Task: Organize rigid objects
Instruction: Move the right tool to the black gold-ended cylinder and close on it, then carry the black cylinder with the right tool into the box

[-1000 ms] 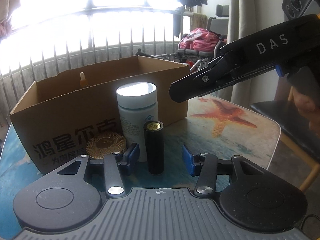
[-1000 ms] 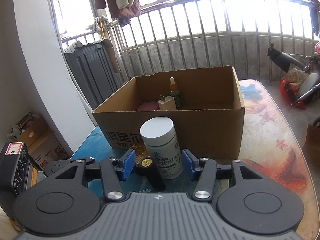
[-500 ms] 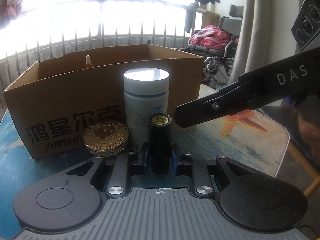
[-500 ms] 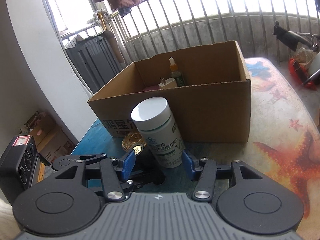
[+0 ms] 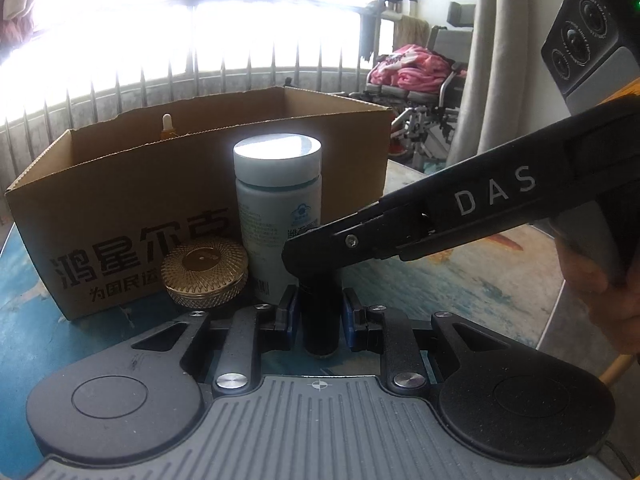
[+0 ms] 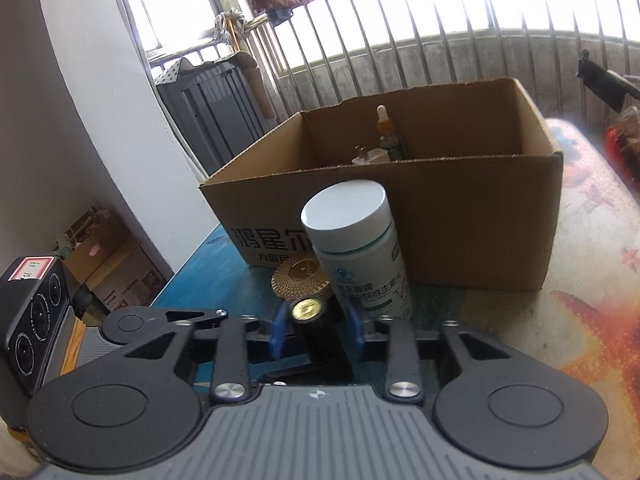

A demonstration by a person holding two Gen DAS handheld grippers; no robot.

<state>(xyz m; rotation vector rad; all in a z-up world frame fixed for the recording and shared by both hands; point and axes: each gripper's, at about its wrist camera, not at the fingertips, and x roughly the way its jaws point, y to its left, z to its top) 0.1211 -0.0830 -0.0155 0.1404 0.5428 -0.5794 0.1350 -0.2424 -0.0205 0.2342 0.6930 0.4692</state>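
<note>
Where printed, "DAS" on hand-held gripper [image 5: 320,256]

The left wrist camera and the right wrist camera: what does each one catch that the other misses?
Only the left wrist view shows the right gripper's arm from outside, marked DAS, and a wheelchair with pink cloth. Only the right wrist view looks into the cardboard box and shows a white plug adapter beside the dropper bottle. Both show the white pill bottle, gold-lidded jar and black cylinder.
</note>
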